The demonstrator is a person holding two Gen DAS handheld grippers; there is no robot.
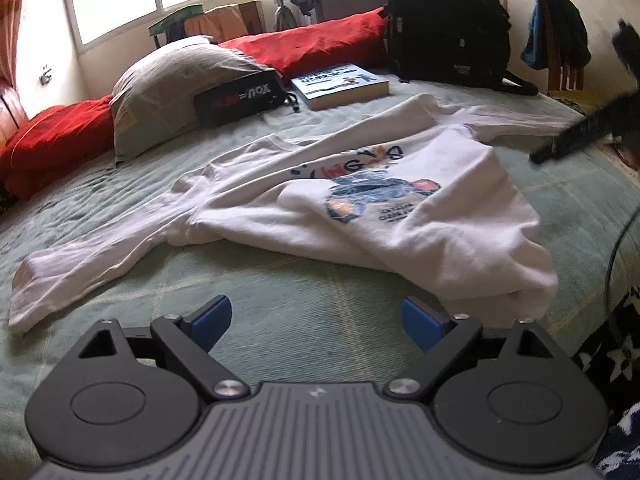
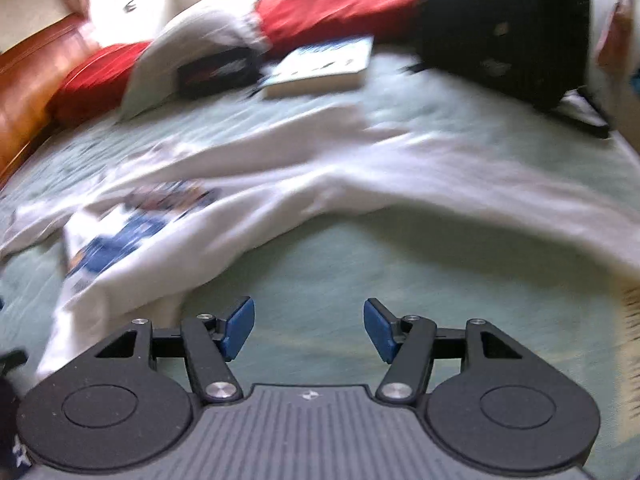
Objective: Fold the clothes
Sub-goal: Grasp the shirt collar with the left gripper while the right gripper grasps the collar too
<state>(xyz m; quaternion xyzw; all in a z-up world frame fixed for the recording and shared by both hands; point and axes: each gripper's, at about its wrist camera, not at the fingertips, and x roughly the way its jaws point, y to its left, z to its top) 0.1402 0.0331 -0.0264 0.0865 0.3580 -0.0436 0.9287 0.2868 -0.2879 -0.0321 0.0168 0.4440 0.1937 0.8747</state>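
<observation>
White sweatshirt (image 1: 360,200) lies rumpled on bed (image 1: 280,300) ahead of both fingers, sleeves out, not folded square. Left gripper (image 1: 316,324) and right gripper (image 2: 309,324) spread, empty.

A long-sleeved shirt (image 1: 360,200) lies spread on the bed (image 1: 280,304), with a book (image 1: 340,85) just behind it, a pillow (image 1: 168,88) behind-left of the shirt, and a backpack (image 1: 448,20) behind-right of the shirt.

Each gripper, left (image 1: 316,326) and right (image 2: 309,330), has black linkage arms, blue pads, silver screws, ribbed grey body.
</observation>
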